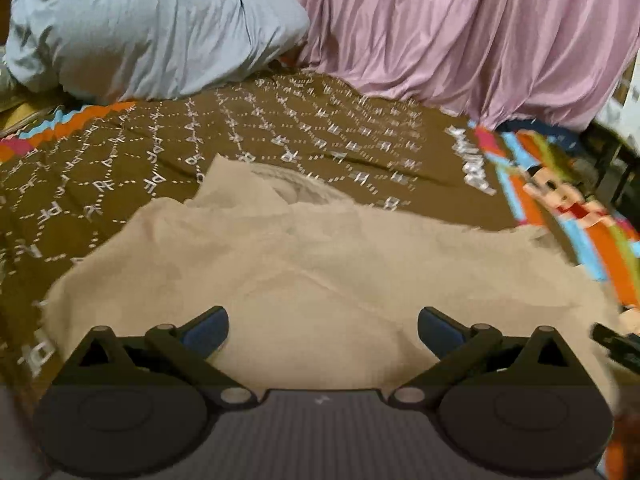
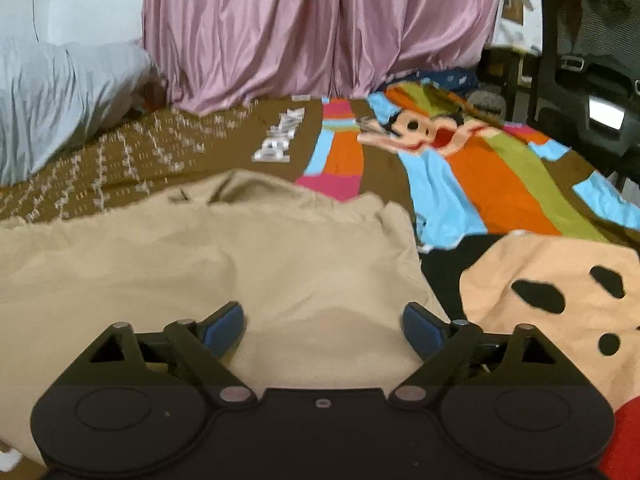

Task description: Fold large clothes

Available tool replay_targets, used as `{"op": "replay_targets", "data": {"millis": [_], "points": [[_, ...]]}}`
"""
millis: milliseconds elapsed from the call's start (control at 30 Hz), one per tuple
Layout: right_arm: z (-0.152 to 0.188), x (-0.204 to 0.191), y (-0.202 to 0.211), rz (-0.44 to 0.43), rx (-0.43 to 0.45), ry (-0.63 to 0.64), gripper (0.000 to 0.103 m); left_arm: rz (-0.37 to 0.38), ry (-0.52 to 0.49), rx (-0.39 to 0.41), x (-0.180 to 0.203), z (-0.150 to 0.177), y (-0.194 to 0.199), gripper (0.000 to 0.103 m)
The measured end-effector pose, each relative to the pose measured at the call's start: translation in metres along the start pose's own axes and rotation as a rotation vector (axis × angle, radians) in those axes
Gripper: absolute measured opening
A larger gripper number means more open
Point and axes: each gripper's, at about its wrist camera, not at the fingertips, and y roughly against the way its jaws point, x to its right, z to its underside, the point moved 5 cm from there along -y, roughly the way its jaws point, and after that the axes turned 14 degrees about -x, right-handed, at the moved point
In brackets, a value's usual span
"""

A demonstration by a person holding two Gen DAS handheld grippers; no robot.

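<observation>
A large beige garment (image 1: 304,276) lies spread and rumpled on the brown patterned bedspread (image 1: 120,168); its collar end points away from me. It also shows in the right wrist view (image 2: 208,256). My left gripper (image 1: 323,332) is open and empty, with its blue-padded fingers (image 1: 204,334) wide apart just above the garment's near part. My right gripper (image 2: 323,330) is open and empty too, over the garment's near right part, close to its right edge.
A pink satin curtain (image 1: 460,36) hangs at the far side. A pale grey pillow (image 1: 140,32) lies at the far left. The bedspread's colourful cartoon print (image 2: 460,168) runs along the right. A black office chair (image 2: 592,60) stands beyond the bed's right edge.
</observation>
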Motion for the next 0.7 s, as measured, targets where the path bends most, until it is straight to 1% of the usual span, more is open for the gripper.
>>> {"op": "replay_targets", "data": {"millis": [67, 133, 233, 300, 367, 400, 467, 500, 567, 633, 700], "points": [[-0.003, -0.005, 0.013, -0.006, 0.060, 0.007, 0.098, 0.015, 0.031, -0.002, -0.005, 0.008, 0.022, 0.103], [-0.007, -0.012, 0.030, -0.034, 0.134, 0.031, 0.100, 0.046, 0.080, -0.016, -0.013, 0.020, 0.040, 0.103], [-0.011, -0.029, 0.053, -0.087, 0.214, 0.086, 0.102, 0.117, 0.159, -0.068, -0.030, 0.033, 0.047, 0.103], [-0.010, -0.043, 0.065, -0.132, 0.244, 0.130, 0.102, 0.142, 0.211, -0.085, -0.042, 0.036, 0.043, 0.103], [-0.009, -0.056, 0.069, -0.167, 0.247, 0.171, 0.102, 0.130, 0.290, -0.096, -0.056, 0.035, 0.035, 0.103], [-0.006, -0.063, 0.070, -0.182, 0.244, 0.190, 0.102, 0.136, 0.335, -0.100, -0.063, 0.034, 0.031, 0.103], [0.000, -0.076, 0.068, -0.214, 0.231, 0.230, 0.102, 0.162, 0.393, -0.088, -0.075, 0.032, 0.024, 0.103], [0.004, -0.082, 0.068, -0.230, 0.224, 0.247, 0.102, 0.159, 0.415, -0.080, -0.081, 0.031, 0.020, 0.103], [0.009, -0.093, 0.065, -0.254, 0.211, 0.278, 0.102, 0.149, 0.442, -0.072, -0.091, 0.031, 0.013, 0.103], [0.016, -0.106, 0.056, -0.273, 0.177, 0.318, 0.102, 0.165, 0.464, -0.066, -0.097, 0.029, 0.005, 0.103], [0.024, -0.116, 0.046, -0.273, 0.154, 0.334, 0.102, 0.176, 0.473, -0.061, -0.100, 0.028, 0.001, 0.103]]}}
